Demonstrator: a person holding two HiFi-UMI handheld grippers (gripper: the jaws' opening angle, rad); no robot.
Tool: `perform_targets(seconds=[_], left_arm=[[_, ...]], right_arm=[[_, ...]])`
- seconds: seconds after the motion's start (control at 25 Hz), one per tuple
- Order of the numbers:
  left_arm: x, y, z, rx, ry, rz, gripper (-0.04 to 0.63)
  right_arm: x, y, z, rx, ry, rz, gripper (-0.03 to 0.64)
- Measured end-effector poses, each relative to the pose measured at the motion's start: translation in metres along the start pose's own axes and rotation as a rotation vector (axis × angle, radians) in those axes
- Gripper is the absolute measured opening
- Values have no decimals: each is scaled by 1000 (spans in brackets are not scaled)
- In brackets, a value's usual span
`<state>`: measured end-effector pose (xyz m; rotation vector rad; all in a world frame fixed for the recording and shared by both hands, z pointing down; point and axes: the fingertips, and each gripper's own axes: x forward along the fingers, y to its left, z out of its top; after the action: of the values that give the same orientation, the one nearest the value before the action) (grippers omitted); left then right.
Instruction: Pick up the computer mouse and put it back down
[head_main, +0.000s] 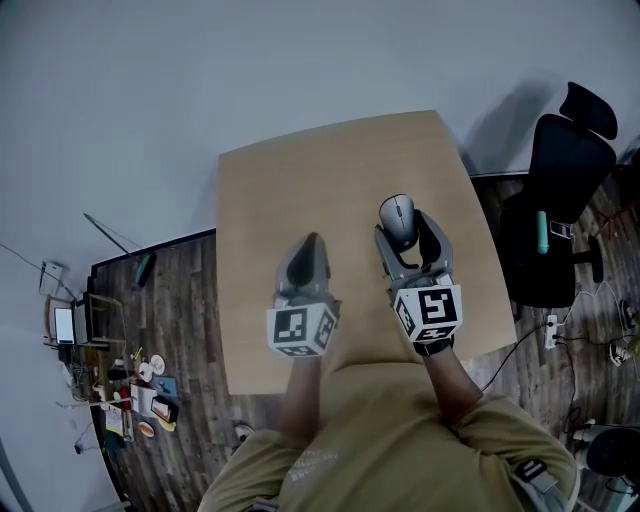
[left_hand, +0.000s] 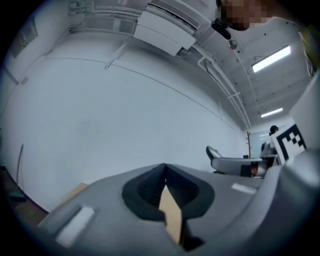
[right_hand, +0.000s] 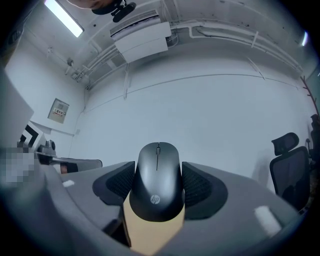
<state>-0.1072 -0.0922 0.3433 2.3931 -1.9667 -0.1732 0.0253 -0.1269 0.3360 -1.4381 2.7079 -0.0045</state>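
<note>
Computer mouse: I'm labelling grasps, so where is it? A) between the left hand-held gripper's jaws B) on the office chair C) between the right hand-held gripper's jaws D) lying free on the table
C: the right gripper view shows the computer mouse clamped between the pads of the right hand-held gripper; the left hand-held gripper is shut, empty.

the computer mouse (head_main: 398, 218) sits between the jaws of the right gripper (head_main: 409, 232), touching both, above the table's (head_main: 300, 180) right half. the left gripper (head_main: 310, 250) hangs just beside it on the left. an office chair (head_main: 560, 200) stands right of the table, and clutter (head_main: 140, 390) lies on the floor to its left.
</note>
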Motion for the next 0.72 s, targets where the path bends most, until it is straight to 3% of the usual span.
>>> perform_targets(seconds=[0.32,0.72], left_arm=[[-12,24,-20,-10,55,27,-2],[-6,84,-54,-69,126,109,0]], right_arm=[[17,23,-29,12,71,38,298],[75,52,-90,11,208,85,298]])
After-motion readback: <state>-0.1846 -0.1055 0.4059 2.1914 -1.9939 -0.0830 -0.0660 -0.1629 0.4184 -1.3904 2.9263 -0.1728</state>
